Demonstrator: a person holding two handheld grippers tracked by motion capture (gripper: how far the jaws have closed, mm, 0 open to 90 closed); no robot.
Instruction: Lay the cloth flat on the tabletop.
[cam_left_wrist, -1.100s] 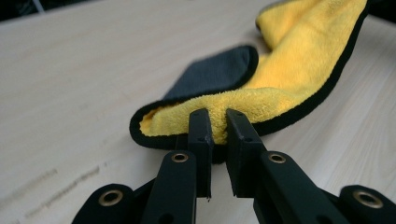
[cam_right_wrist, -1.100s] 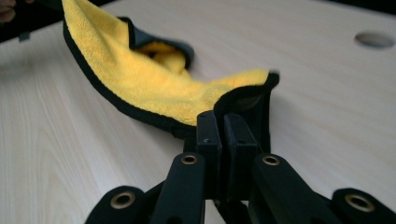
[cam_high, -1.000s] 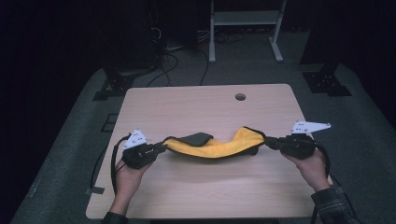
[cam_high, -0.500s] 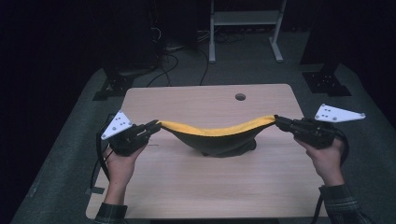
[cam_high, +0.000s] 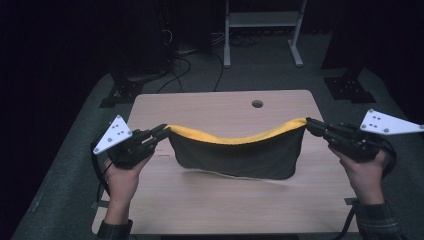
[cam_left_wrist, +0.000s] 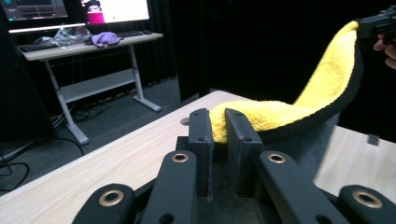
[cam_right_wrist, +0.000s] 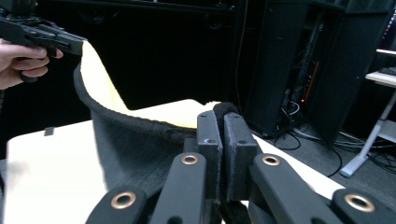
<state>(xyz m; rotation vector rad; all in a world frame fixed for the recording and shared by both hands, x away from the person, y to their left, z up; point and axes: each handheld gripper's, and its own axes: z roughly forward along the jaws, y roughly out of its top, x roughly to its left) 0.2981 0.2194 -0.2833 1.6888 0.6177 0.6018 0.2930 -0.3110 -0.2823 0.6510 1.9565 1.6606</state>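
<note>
Pale wood of the table (cam_high: 200, 205) lay under a cloth (cam_high: 235, 155) — yellow on one face, dark on the other — that hung stretched and sagging above the tabletop between the two grippers. Its left corner was pinched tight in the left gripper (cam_high: 162, 132), its right corner likewise clamped in the right gripper (cam_high: 310, 124) — each gripper in a hand. Beyond stood a white desk frame (cam_high: 260, 30) on the dark floor.

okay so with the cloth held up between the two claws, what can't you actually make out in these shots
- High view: the cloth's far yellow face, hidden behind its dark near side.
- Left gripper view: the corner pinched in the left claw, covered by its jaws.
- Right gripper view: the corner inside the right claw, likewise covered.
</note>
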